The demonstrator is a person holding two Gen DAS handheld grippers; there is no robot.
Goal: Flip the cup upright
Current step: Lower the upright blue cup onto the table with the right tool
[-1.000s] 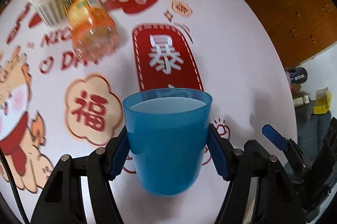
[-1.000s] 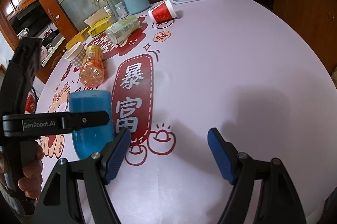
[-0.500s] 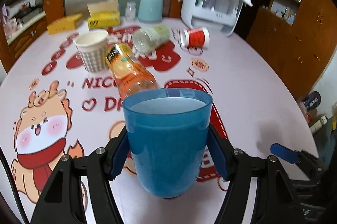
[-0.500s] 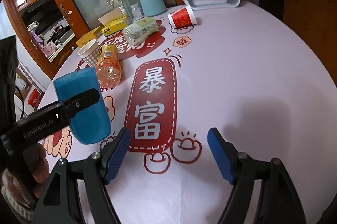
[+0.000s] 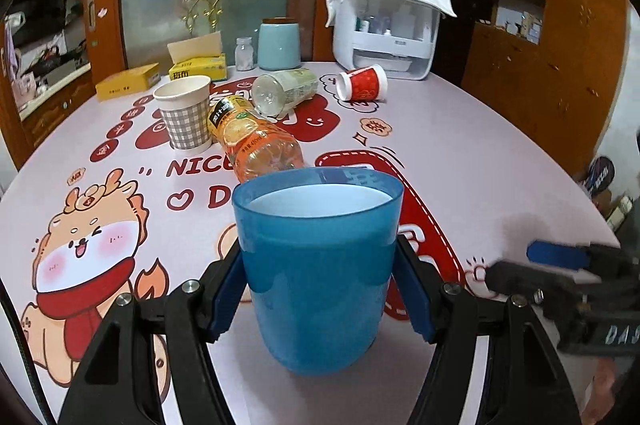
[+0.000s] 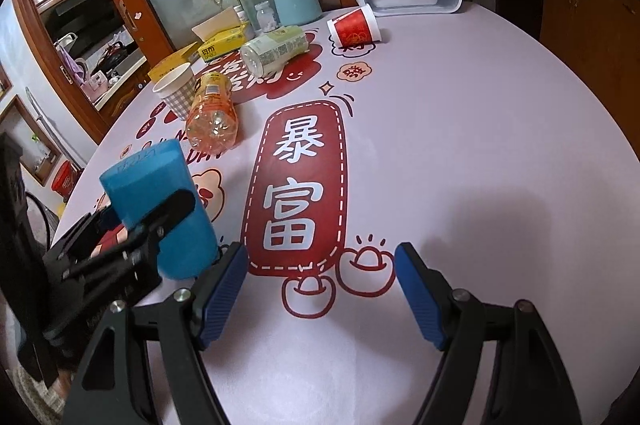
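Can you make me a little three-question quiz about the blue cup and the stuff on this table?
1. True or false: the left tool is shut on the blue cup.
2. Which lies on its side? A) the checked paper cup B) the orange juice bottle C) the light blue canister
3. Fill in: the right tool is open and holds ____.

Key: 1 true. 2 B; the red paper cup and the clear bottle lie on their sides too. 3 nothing.
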